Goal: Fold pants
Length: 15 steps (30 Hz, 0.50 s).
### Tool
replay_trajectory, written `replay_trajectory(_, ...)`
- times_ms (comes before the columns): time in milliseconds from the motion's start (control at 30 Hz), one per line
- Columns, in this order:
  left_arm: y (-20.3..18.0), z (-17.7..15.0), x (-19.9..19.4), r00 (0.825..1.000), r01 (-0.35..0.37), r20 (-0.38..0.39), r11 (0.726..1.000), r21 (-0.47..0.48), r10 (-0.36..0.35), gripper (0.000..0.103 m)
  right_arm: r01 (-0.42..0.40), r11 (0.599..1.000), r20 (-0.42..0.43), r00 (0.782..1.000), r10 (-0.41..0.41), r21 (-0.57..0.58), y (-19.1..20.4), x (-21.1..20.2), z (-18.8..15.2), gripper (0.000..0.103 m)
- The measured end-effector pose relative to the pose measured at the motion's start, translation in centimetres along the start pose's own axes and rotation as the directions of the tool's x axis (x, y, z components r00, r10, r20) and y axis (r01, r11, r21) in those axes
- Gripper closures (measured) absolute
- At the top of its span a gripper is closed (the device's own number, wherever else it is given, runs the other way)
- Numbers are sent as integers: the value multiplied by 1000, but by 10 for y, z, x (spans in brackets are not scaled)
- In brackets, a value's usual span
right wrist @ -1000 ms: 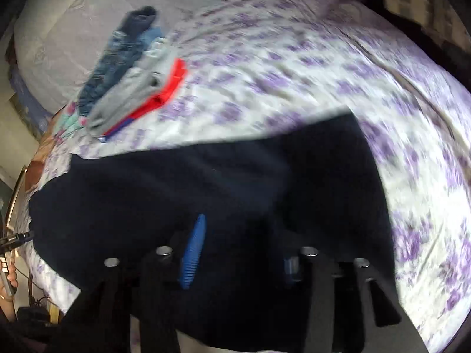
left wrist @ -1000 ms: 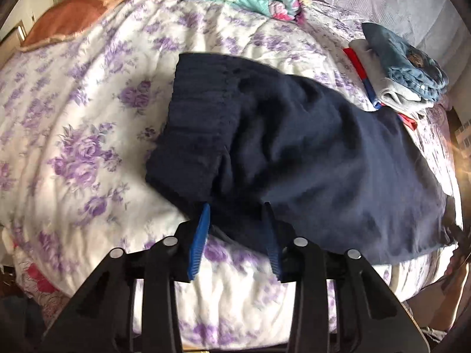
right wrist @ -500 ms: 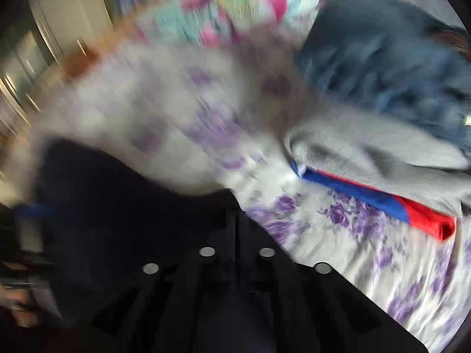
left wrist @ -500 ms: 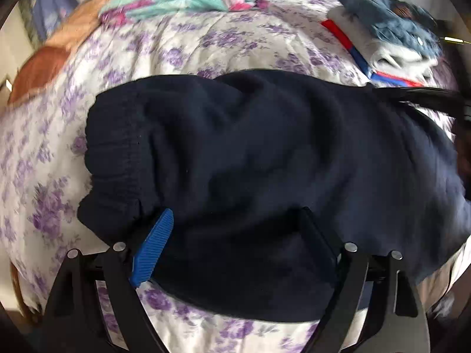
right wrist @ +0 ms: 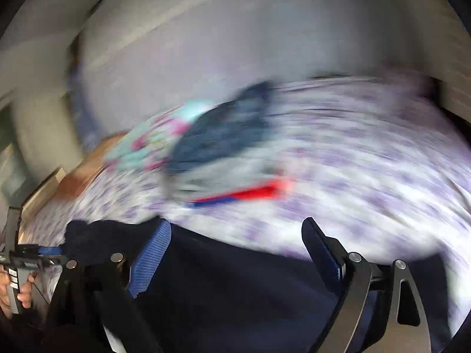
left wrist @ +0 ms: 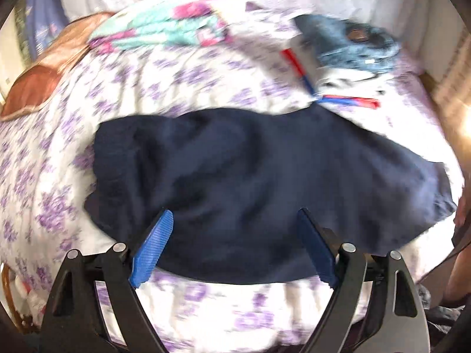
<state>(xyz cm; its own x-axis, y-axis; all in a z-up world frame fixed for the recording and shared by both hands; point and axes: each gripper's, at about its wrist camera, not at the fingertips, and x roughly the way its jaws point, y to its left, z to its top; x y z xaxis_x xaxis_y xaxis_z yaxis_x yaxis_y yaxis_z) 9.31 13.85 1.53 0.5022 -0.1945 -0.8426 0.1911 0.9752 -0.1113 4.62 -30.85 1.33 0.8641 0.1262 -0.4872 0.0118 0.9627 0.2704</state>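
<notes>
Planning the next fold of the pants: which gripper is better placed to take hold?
Probably the left gripper: open, its fingers over the pants' near edge. The right gripper's view is badly blurred.

We are in a home bedroom: a bed (left wrist: 182,94) with a white sheet printed in purple flowers fills both views. At its far side we see a folded teal-and-pink floral quilt (left wrist: 164,29), a brown pillow (left wrist: 44,79), and a small stack of folded clothes (left wrist: 347,56) with denim on top. Behind the bed stands a pale padded headboard (right wrist: 235,41).
</notes>
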Motion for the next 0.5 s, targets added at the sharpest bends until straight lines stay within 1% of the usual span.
replay_trajectory(33,-10,1,-3,1000,25,5,1000,8,-25,17,69,997,9,998,-69,46,-27,-22,-8,12)
replay_trajectory(67,-16,2,-3,999,40,3,999,10,-41,16,166,982,13,986,-168,88,-52,-43,-18,12)
replay_trajectory(100,-24,2,-2,998,65,-4,998,13,-65,16,289,948,6,956,-292,135,-83,-72,-33,12)
replay_trajectory(133,-32,3,1,996,88,-15,996,18,-88,16,358,919,-15,933,-360,169,-105,-89,-46,12)
replay_trajectory(167,-42,4,5,994,109,-28,994,28,-109,16,371,908,-25,927,-373,194,-118,-99,-54,12)
replay_trajectory(200,-49,2,6,993,115,-35,993,39,-114,16,357,902,-42,933,-358,245,-135,-108,-69,12)
replay_trajectory(267,-62,2,14,994,105,-44,992,70,-102,16,317,894,-90,948,-304,317,-155,-109,-88,14)
replay_trajectory(300,-65,2,16,994,100,-49,992,71,-97,16,270,894,-104,963,-249,359,-160,-106,-96,20)
replay_trajectory(333,-64,1,22,995,88,-58,994,64,-84,16,229,898,-107,973,-203,377,-161,-101,-101,28)
replay_trajectory(367,-62,0,28,996,72,-65,996,56,-68,16,204,901,-112,978,-174,382,-160,-94,-103,33)
replay_trajectory(433,-49,-2,44,996,5,-87,999,36,-2,16,172,893,-136,983,-126,416,-165,-73,-105,42)
replay_trajectory(467,-38,-5,57,992,-48,-112,999,19,49,16,143,881,-143,986,-87,451,-168,-67,-109,42)
replay_trajectory(500,-29,-9,64,991,-55,-125,998,3,55,17,128,863,-143,988,-65,488,-169,-63,-111,42)
